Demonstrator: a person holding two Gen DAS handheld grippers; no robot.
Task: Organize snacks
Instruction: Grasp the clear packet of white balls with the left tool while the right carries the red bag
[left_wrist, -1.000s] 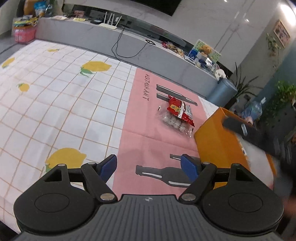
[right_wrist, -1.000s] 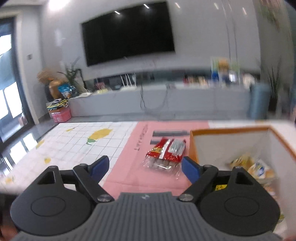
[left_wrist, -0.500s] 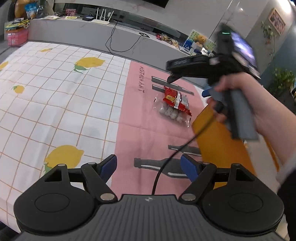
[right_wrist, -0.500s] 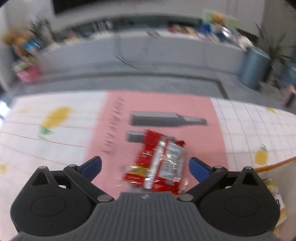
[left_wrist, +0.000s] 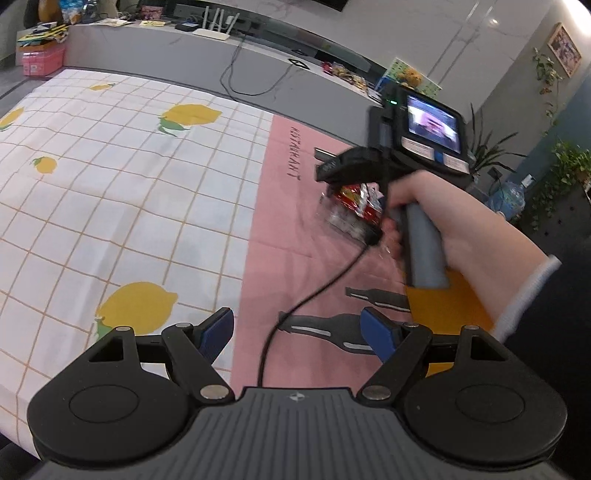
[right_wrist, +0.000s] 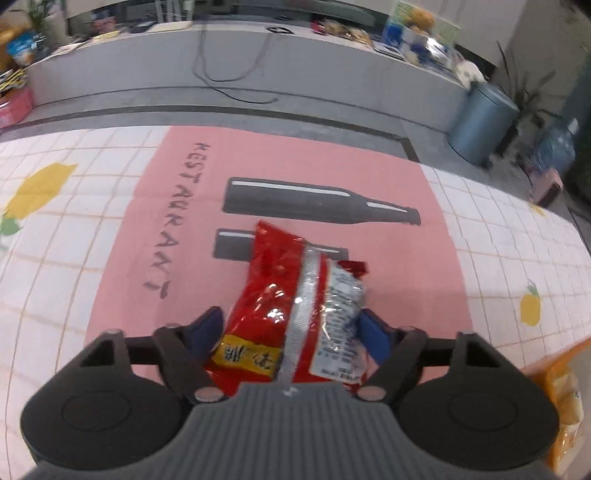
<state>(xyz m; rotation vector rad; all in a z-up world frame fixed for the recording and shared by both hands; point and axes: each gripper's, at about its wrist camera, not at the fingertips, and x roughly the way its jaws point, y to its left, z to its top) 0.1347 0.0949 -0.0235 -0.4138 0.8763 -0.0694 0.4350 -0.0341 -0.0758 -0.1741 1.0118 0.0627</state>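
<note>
A red snack bag (right_wrist: 280, 295) with a clear, printed side lies on the pink mat (right_wrist: 122, 258). My right gripper (right_wrist: 291, 325) straddles it; its jaws are closing and both blue pads touch the bag's sides. In the left wrist view a hand (left_wrist: 424, 199) holds that gripper tilted down over the bag (left_wrist: 354, 201). My left gripper (left_wrist: 295, 325) hangs open over the mat's near end with nothing between its fingers. An orange box (left_wrist: 443, 306) stands to the right, and its corner with yellow snack packs inside shows in the right wrist view (right_wrist: 561, 369).
A white tablecloth (left_wrist: 110, 184) with a lemon print spreads to the left. The right gripper's black cable (left_wrist: 295, 306) trails across the mat. A grey bench (right_wrist: 258, 55) with clutter runs along the back, with a blue bin (right_wrist: 484, 118) and plants at the right.
The right gripper swung from the orange box over to the red bag, came down and narrowed its jaws around it. The left gripper stayed put and open.
</note>
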